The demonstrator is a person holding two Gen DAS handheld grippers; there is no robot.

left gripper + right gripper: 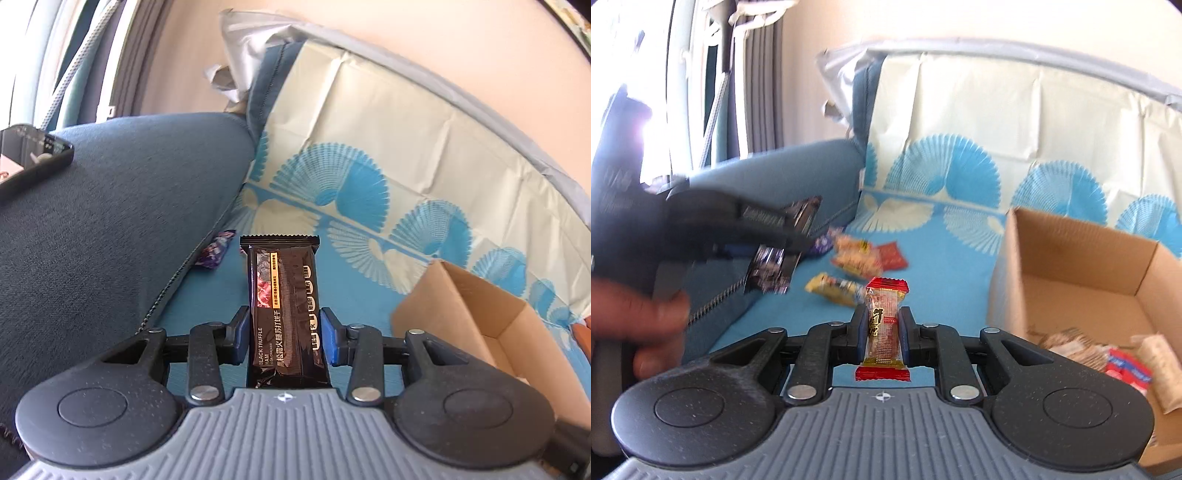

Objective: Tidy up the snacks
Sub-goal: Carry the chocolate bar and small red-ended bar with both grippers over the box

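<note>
Two grippers are loaded at once, and what matters for the coming move is how each stands to the cardboard box. Farthest left, a dark blue sofa cushion (110, 206) borders the blue patterned cloth (369, 258), with a purple wrapper (216, 251) tucked against the cushion's seam. The left gripper (284, 332) has its blue pads pressed to both long sides of a black cracker packet (286, 314), whose long axis runs straight ahead along the fingers, the crimped end pointing away. From this gripper the cardboard box (461, 310) lies ahead and to the right, near but not under the packet. In the right wrist view that same gripper appears blurred at the left, well apart from the box. Loose snacks (857, 258) lie on the cloth between it and the right gripper (882, 325), which is clamped on a slim red-ended candy bar (884, 325), also lying lengthwise along the fingers. To its right the box (1071, 258) stands open, just beside the gripper, with a few wrapped items (1126, 362) already on its floor. By my judgement the right hand is the nearer one, needing a short swing rightward over the box wall before releasing, while the left must cross farther right.
</note>
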